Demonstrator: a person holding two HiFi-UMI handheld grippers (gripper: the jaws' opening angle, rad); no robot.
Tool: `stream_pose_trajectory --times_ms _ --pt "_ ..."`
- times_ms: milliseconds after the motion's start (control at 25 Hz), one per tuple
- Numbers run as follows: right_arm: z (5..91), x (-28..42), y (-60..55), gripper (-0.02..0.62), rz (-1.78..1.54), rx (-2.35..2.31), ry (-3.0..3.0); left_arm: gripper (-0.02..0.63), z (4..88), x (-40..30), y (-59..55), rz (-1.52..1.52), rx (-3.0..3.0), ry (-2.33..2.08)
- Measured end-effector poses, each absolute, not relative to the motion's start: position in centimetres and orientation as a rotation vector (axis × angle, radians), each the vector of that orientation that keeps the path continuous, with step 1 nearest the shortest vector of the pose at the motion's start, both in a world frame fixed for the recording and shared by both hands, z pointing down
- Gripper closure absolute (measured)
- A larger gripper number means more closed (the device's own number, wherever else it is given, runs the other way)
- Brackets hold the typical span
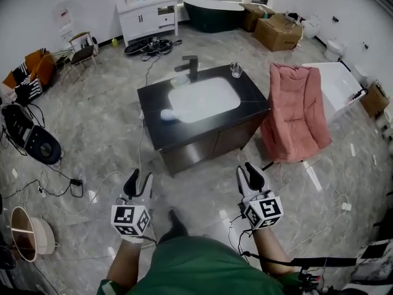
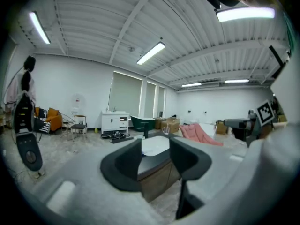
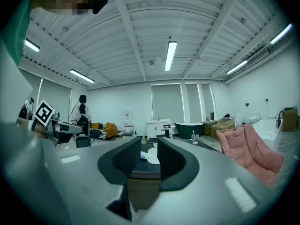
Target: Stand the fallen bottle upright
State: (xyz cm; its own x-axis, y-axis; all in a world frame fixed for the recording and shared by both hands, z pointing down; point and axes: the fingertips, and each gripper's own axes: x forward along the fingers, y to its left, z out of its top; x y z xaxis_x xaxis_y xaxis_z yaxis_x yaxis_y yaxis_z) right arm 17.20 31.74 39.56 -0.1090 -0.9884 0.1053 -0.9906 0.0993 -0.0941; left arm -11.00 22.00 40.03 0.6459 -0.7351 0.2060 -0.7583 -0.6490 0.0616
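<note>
A pale, bluish bottle (image 1: 167,114) lies on its side on the black vanity counter (image 1: 249,103), left of the white basin (image 1: 202,99). Both grippers hang over the floor in front of the vanity, well short of it. My left gripper (image 1: 140,180) is open with nothing between its fingers; in the left gripper view (image 2: 154,149) the counter shows through the gap. My right gripper (image 1: 247,171) is also open, narrowly, and empty. In the right gripper view (image 3: 149,153) the bottle (image 3: 143,155) shows small between the jaws.
A black faucet (image 1: 190,66) and a glass cup (image 1: 236,70) stand at the counter's back edge. A pink cloth (image 1: 296,112) drapes over a seat right of the vanity. Cables (image 1: 67,186) trail over the floor at left. A white cabinet (image 1: 150,14), dark bathtub (image 1: 215,12) and cardboard boxes (image 1: 279,32) stand beyond.
</note>
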Motion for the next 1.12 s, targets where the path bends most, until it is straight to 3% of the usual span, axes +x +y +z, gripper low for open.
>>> stream_pose_trajectory --times_ms 520,1120 --pt "39.3 11.9 17.3 0.503 0.272 2.121 -2.244 0.423 40.3 -16.2 5.2 0.170 2.721 -1.170" --pt "42.6 10.9 8.6 0.503 0.410 2.009 -2.295 0.423 42.6 -16.9 -1.3 0.208 2.637 -1.210"
